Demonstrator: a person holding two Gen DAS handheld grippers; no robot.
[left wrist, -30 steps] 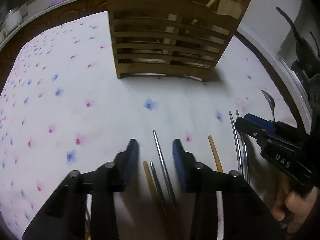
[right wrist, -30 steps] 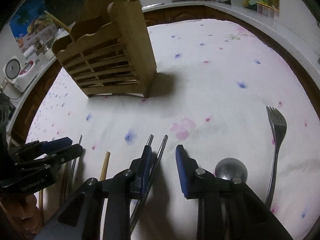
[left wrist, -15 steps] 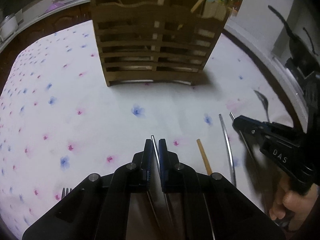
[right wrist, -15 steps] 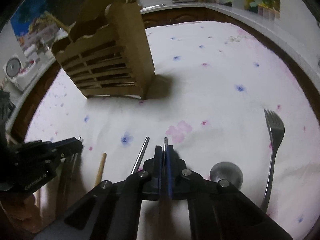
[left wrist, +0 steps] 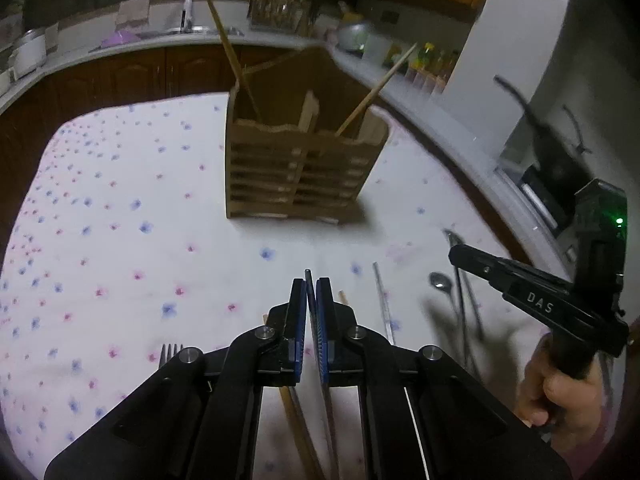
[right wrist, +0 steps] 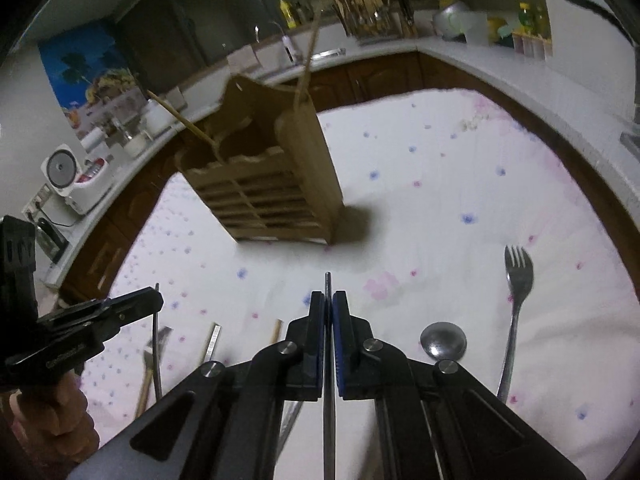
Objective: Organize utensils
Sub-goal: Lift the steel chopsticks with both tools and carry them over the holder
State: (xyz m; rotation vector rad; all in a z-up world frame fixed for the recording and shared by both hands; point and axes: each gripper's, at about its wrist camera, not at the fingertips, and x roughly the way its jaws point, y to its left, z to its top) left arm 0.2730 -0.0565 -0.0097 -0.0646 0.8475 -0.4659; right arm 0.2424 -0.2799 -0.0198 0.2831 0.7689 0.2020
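Steel is what both claws have hold of, one thin metal chopstick apiece. At the left, the left gripper (left wrist: 311,292) is pinched tight on its metal chopstick (left wrist: 307,276), the tip poking just past the blue pads, the rest running back under the frame, clear of the flowered tablecloth (left wrist: 120,240). Further right, the right gripper (right wrist: 329,304) is clamped the same way on a second metal chopstick (right wrist: 327,282), tip forward. Such rods look light and stiff but slick and round, so I judge they could swivel or slide in the pads; a hold nearer the middle would steady them more than one near the tip. The wooden utensil holder (left wrist: 300,172) stands ahead of both, already with wooden chopsticks (left wrist: 374,92) leaning in its slots. A fork (right wrist: 516,280) and a spoon (right wrist: 443,340) lie on the cloth to the right. The only writing I can read is "DAS" on the right gripper's side in the left view.
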